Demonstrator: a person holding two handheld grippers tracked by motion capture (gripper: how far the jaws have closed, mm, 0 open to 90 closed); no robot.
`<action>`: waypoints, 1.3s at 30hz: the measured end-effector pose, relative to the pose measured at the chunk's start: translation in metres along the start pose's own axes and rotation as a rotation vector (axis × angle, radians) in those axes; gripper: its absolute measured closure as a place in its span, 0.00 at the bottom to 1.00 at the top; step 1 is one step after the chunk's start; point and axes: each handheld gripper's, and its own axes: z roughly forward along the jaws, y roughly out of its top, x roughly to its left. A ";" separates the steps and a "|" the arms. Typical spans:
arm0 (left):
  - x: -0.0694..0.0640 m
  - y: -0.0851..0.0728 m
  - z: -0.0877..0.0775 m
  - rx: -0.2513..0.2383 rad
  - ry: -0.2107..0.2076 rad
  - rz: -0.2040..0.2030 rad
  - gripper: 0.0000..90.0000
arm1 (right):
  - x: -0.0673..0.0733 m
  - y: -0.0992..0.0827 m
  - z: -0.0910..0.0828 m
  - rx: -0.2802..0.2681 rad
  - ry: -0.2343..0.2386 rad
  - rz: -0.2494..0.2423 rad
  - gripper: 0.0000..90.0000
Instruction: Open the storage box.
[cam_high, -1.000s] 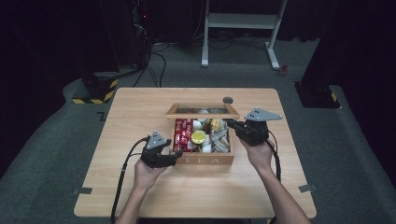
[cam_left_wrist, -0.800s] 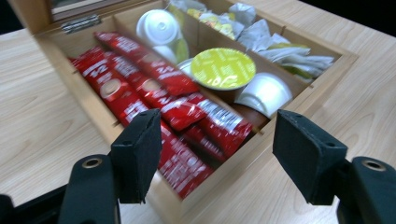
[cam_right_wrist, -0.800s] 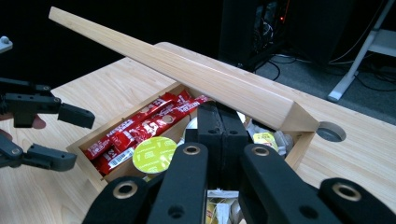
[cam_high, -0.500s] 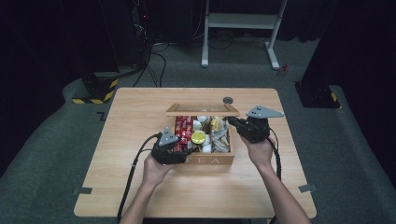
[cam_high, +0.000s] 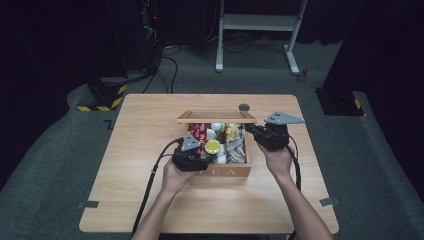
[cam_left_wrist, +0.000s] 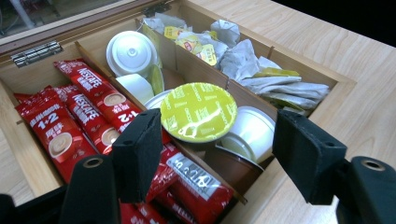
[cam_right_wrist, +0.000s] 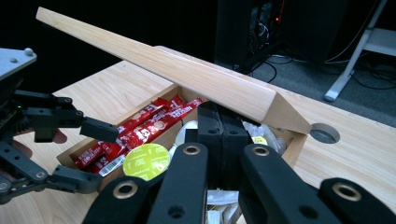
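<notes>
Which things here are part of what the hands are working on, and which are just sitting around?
In the job:
- wooden box, lid up
- yellow-lidded capsule
- left gripper, open over that capsule
- right gripper, shut at the box's right side

Lying about:
- red coffee sachets
- white capsules
- tea bags
- table

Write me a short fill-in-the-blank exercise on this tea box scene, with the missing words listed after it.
1. The left tongs stand open above a capsule whose foil lid is ____ in colour.
2. The sachets in the wooden box are ____ in colour.
3. The right tongs have their pads pressed ____, at the box's right side.
4. The box's hinged lid is ____, so the compartments are exposed.

Missing words: yellow; red; together; open
</notes>
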 end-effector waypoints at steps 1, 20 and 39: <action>0.000 0.001 0.001 0.001 0.000 -0.001 0.37 | 0.000 0.000 0.000 -0.002 -0.001 0.001 1.00; 0.001 0.012 0.026 0.018 0.020 0.001 0.38 | -0.002 0.004 0.001 -0.004 -0.003 0.004 1.00; 0.004 0.013 0.039 0.068 0.020 0.003 0.39 | -0.002 0.004 0.001 -0.004 -0.003 0.004 1.00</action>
